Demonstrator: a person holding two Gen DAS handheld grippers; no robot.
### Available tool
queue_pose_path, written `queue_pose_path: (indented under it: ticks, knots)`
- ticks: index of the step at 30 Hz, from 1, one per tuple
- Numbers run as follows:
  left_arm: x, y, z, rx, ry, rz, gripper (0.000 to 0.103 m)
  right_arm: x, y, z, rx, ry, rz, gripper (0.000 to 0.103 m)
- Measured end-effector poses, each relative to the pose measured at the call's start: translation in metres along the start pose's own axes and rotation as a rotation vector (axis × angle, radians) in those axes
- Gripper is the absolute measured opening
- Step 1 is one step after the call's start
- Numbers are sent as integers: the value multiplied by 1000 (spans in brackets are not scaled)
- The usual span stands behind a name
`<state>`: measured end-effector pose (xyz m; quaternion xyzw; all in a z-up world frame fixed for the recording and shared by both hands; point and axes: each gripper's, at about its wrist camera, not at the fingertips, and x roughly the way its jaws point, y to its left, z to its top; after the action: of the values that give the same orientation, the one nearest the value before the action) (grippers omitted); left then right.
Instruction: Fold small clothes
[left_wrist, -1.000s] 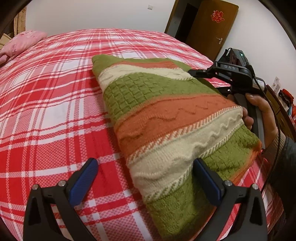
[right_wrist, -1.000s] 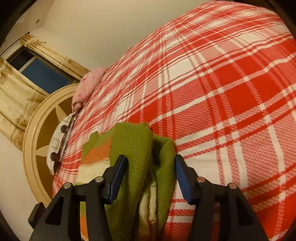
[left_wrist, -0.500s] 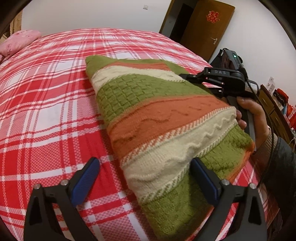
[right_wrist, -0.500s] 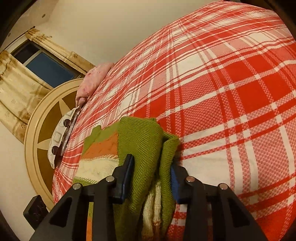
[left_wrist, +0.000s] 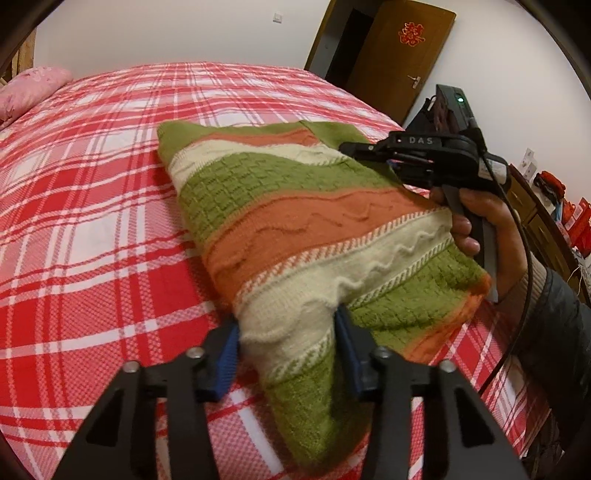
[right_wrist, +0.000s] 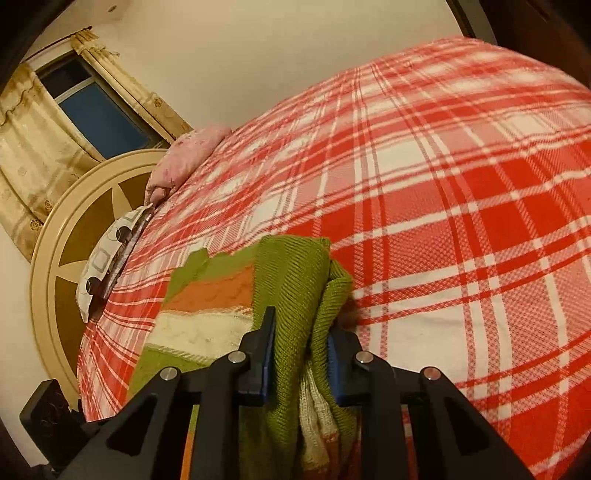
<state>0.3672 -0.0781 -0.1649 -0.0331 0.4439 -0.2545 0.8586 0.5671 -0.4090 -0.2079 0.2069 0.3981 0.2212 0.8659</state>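
- The bed filled both views, spread with a red-and-white plaid cover pulled flat, and every place below is told from it.
- On the bed lay the folded striped sweater, knit in bands of green, orange and cream, its near end lifted off the cover.
- The left gripper was at the sweater's near edge, jaws closing, blue pads pressed into a bunched cream fold.
- The right gripper was on the sweater's opposite side, jaws closing too, pinching several green layers of the sweater between its pads.
- In the left wrist view the person's right hand gripped the right gripper's handle beside the sweater, a dark sleeve and a black cable trailing from it.
- At the bed's head, a pink pillow sat at the edge of the cover against a round cream-and-brown headboard.
- A second pillow, white with grey squares, was wedged between the bed and that headboard.
- Beyond the headboard, a dark window showed between gold patterned curtains.
- Past the bed on the opposite side, a brown door stood open, carrying a red paper ornament.
- Plain white walls rose behind the bed on both sides.
- Red clutter to the right of the bed was too small to make out.
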Motion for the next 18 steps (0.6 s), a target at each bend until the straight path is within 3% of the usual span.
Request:
queue_pose_path:
  ticks: [4, 7, 18]
  knots:
    - [-7, -12, -1, 54, -6, 65, 39, -5, 11, 2, -15, 3, -51, 23]
    - [-12, -12, 1, 56, -14, 69, 36, -6, 14, 4, -11, 10, -79, 23]
    - [-38, -12, -1, 68, -43, 68, 31, -21, 36, 0, -5, -12, -50, 23]
